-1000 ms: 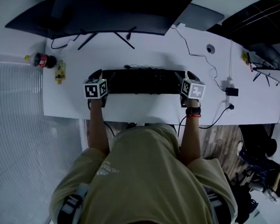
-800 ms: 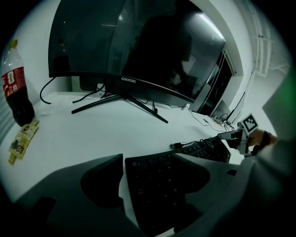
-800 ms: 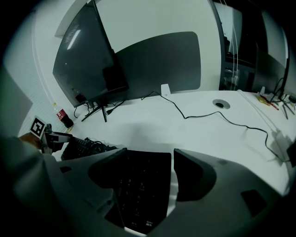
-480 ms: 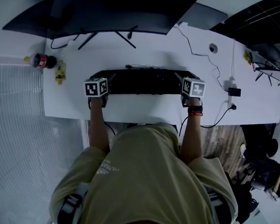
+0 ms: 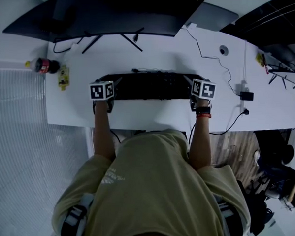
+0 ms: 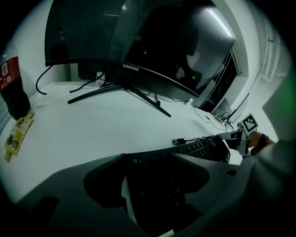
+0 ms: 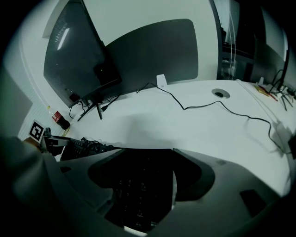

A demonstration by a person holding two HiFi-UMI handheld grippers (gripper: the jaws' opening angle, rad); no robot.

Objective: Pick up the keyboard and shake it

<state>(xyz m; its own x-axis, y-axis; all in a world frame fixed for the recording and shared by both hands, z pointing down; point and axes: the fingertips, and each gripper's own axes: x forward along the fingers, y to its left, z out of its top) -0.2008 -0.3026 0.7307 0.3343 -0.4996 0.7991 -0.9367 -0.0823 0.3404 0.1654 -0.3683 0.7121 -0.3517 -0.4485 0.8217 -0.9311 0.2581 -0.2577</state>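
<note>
Keyboard (image 5: 151, 85) held between two grippers.
Left gripper (image 6: 152, 169) and right gripper (image 7: 145, 164) are each clamped on one keyboard end.

- You are holding a long black keyboard (image 5: 151, 85), and it is lying keys-up, left to right, over the white desk (image 5: 152, 115).
- Its left end is sitting between the left gripper's (image 6: 150, 162) jaws, and its right end between the right gripper's (image 7: 143, 152).
- A thin cable (image 6: 182, 140) is trailing from its back edge.
</note>
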